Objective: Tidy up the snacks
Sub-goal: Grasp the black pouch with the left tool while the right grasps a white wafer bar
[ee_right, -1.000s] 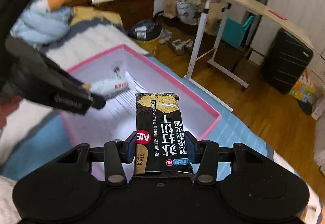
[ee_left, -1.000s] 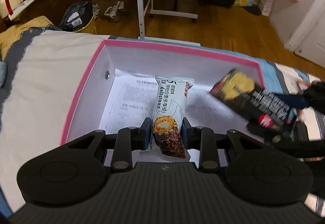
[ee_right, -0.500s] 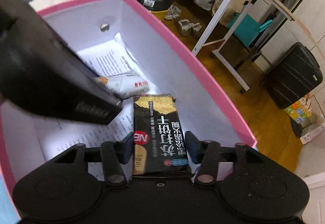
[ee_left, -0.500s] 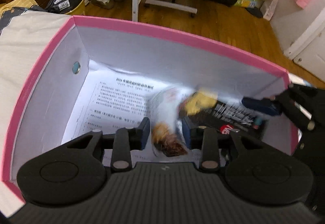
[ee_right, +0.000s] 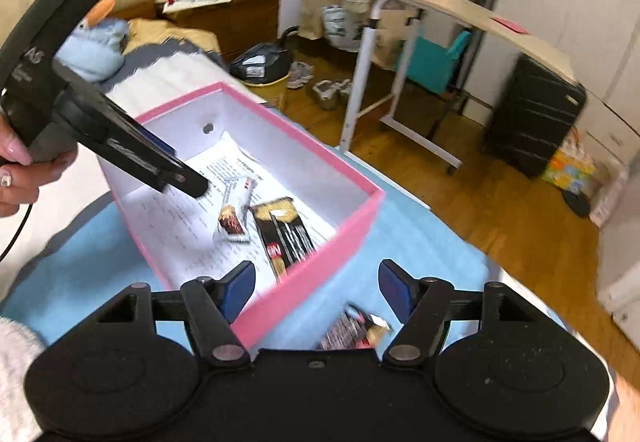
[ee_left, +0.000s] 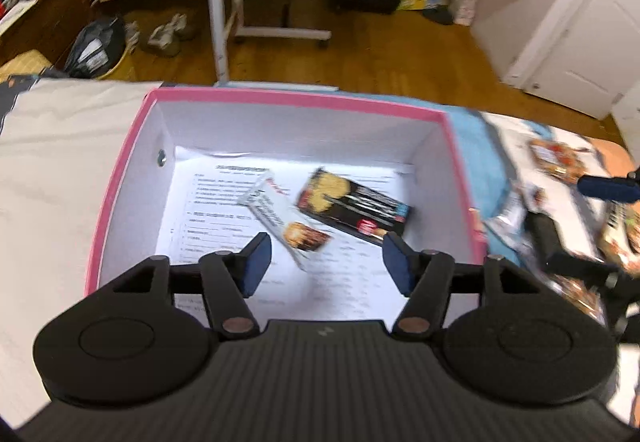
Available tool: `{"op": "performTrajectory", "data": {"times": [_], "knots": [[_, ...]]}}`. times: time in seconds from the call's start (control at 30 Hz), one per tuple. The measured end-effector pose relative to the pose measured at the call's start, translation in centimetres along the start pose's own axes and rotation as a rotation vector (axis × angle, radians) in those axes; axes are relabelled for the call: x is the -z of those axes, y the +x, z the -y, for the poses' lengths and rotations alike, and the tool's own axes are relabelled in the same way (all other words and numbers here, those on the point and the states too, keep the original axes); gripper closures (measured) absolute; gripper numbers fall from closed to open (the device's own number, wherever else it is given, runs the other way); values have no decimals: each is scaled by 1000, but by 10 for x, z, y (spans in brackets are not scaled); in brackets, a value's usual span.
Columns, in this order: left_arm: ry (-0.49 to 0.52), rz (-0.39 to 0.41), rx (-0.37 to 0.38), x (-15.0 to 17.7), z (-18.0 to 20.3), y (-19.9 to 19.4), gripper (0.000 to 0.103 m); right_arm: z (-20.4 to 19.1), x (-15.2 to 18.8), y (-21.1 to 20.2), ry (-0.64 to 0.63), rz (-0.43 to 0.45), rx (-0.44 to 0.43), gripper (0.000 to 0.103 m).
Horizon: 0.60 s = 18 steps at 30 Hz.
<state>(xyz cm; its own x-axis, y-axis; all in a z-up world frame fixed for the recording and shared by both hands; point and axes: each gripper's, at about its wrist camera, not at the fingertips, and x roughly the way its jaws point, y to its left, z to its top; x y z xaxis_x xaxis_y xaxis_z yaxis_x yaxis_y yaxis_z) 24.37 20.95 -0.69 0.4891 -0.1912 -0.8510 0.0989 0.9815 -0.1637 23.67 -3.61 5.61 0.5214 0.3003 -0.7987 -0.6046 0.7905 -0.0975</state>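
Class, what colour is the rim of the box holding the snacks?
Pink rim, clearest in the left wrist view.

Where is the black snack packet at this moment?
The black snack packet lies flat on the printed paper inside the pink box, in the right half in the left wrist view, just right of the white snack bar.

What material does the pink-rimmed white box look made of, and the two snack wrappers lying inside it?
Pink-rimmed white box: probably cardboard, matte; thin, stiff, flat walls with a metal rivet. White snack bar wrapper: likely plastic film, with a crimped end. Black cracker packet: likely glossy printed film; blur hides more detail.
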Motion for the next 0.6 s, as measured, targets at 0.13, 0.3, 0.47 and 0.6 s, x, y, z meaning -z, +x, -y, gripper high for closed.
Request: {"op": "performTrajectory", "data": {"times": [0.13, 0.3, 0.47, 0.6], "knots": [[18, 22, -7, 18, 11, -30, 36, 21, 30, -45, 58, 26, 51, 25], [104, 37, -85, 31, 45, -48, 34, 39, 70, -80, 154, 19, 84, 25], [197, 58, -2, 45, 96, -66, 25, 36, 109, -111, 184, 72, 82, 15], [282, 34, 66, 58, 142, -65, 21, 26, 136, -126, 178, 110, 107, 14]]}}
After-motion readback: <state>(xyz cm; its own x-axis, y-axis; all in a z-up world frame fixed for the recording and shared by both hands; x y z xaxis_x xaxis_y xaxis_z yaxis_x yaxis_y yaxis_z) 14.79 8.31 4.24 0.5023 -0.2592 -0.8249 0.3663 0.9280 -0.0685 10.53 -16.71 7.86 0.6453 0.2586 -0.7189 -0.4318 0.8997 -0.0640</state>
